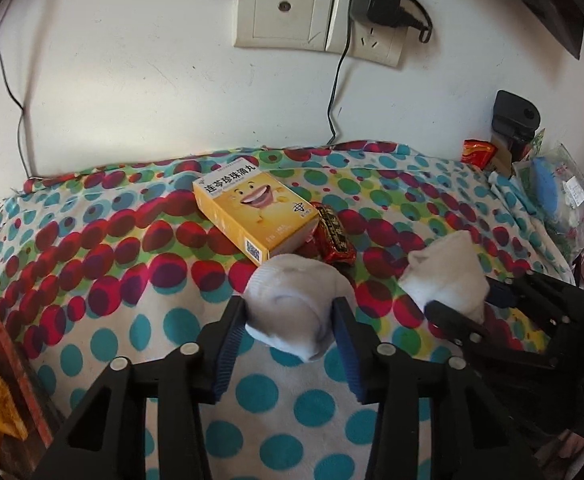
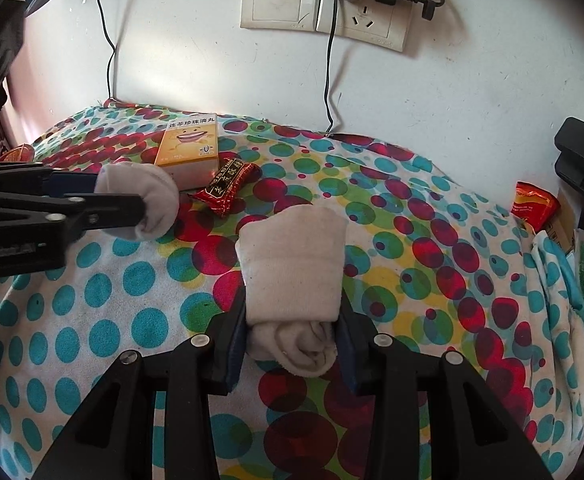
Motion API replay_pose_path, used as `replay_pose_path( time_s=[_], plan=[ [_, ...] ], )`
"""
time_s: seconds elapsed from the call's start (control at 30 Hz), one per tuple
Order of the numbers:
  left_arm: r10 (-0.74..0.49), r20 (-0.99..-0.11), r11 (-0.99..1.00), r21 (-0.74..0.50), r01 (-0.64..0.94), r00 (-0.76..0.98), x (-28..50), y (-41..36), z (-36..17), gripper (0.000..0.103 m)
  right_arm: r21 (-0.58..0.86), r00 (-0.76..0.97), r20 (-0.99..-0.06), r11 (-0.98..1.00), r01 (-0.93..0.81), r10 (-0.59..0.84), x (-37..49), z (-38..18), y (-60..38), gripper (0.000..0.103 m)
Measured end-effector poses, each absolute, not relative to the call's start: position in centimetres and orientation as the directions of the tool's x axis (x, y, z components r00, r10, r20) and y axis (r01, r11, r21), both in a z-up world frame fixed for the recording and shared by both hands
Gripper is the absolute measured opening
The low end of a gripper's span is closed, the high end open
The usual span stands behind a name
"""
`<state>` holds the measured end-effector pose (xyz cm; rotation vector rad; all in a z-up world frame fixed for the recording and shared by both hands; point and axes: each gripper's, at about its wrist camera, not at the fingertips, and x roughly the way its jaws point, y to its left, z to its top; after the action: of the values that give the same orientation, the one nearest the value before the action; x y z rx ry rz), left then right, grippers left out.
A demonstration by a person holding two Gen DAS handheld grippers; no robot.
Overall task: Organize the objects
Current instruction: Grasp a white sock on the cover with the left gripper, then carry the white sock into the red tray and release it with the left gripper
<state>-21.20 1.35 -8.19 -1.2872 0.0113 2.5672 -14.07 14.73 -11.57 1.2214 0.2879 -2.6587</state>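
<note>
**Two rolled socks, one in each gripper: notes on how they handle**

My left gripper is clamped across a rolled white sock, with the pads squeezing it on both sides. The bundle sits just in front of the yellow medicine box and the dark red candy wrapper, maybe brushing them, hard to tell. My right gripper is pinched the same way on the second rolled sock, which pokes forward over the polka-dot blanket.

Handling-wise I'd say these are super light and squishy, so they give under the pads instead of pushing back. No breakage worry. The catch is that a roll can loosen or slide out if you only nip the loose cuff end. Grabbing across the fat middle of the roll, where the layers are thickest, seems the safe bet, and that's roughly where both grips sit. The fleecy blanket looks grippy, so dragging them could snag.
</note>
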Motion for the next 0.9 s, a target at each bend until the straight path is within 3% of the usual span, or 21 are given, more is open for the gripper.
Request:
replay_pose_path(
  time_s=[0.53,0.9],
  plan=[
    [0.182,-0.785,-0.969,-0.040,-0.244,-0.592,-15.6,1.7,-5.3,0.041,-0.108,-0.640,-0.764,-0.960,0.260,-0.087,-14.1,-11.7,14.5,0.038],
    [0.090,-0.779,-0.987,0.014,-0.159,-0.621,-11.6,-1.5,-3.6,0.041,-0.121,-0.631,-0.773,-0.958,0.262,-0.075,-14.1,-12.0,14.2,0.041]
  ],
)
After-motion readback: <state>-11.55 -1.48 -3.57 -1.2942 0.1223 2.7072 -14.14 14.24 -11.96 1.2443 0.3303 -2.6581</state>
